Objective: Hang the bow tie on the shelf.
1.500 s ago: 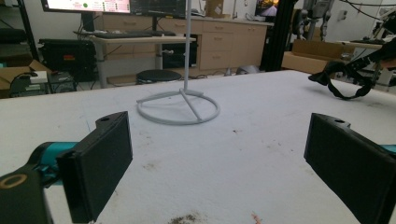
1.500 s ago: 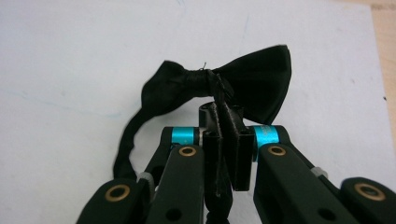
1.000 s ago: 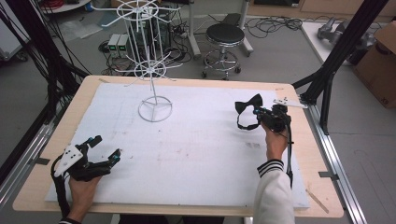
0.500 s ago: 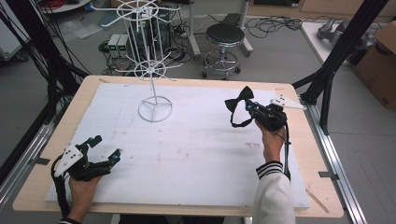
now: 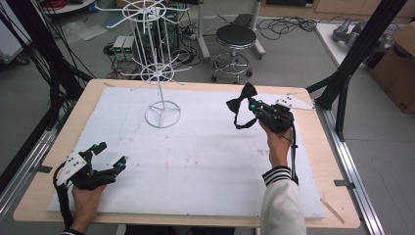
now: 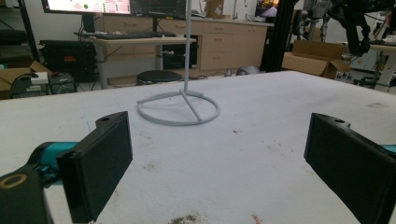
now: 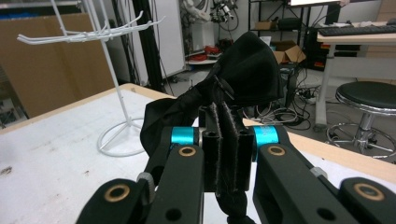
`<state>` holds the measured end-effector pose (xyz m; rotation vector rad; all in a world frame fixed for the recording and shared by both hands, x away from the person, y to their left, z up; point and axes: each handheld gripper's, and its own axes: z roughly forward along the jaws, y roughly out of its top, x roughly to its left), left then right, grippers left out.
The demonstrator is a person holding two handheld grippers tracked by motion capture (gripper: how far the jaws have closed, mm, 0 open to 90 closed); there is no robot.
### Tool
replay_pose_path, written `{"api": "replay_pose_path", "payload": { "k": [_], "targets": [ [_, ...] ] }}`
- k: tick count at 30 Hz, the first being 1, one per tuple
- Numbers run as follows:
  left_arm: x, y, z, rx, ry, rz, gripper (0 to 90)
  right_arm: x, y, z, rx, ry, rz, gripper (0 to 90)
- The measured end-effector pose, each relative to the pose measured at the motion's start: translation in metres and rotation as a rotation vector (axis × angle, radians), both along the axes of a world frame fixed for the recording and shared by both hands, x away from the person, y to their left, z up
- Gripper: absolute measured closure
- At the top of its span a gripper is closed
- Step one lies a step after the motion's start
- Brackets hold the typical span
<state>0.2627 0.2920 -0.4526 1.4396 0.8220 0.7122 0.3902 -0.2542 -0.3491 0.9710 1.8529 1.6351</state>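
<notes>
A black bow tie (image 5: 243, 94) with a hanging strap loop is held above the right side of the table, and my right gripper (image 5: 254, 105) is shut on it. In the right gripper view the bow tie (image 7: 243, 74) bulges up from between the closed jaws. A white wire display rack (image 5: 159, 73) with hooked arms stands on a ring base at the table's far left-centre; its base (image 6: 179, 107) lies ahead of my left gripper. My left gripper (image 5: 108, 155) rests open at the front left of the table, its wide-apart pads (image 6: 100, 163) holding nothing.
A white sheet (image 5: 195, 156) covers the wooden table (image 5: 313, 161). A black stool (image 5: 235, 44) and cables stand on the floor beyond the far edge. Black frame posts (image 5: 352, 63) rise at the right, and a cardboard box (image 5: 399, 63) sits farther right.
My right gripper has carried the bow tie leftward and slightly toward the rack. The left gripper has stayed where it was.
</notes>
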Motion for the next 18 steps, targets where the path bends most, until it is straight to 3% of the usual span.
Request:
{"api": "replay_pose_path", "payload": {
  "k": [18],
  "targets": [
    [0.001,0.001,0.0,-0.008,0.008,-0.001,8.1,0.014,0.058,0.034,-0.051,-0.05,0.106,86.1]
  ]
}}
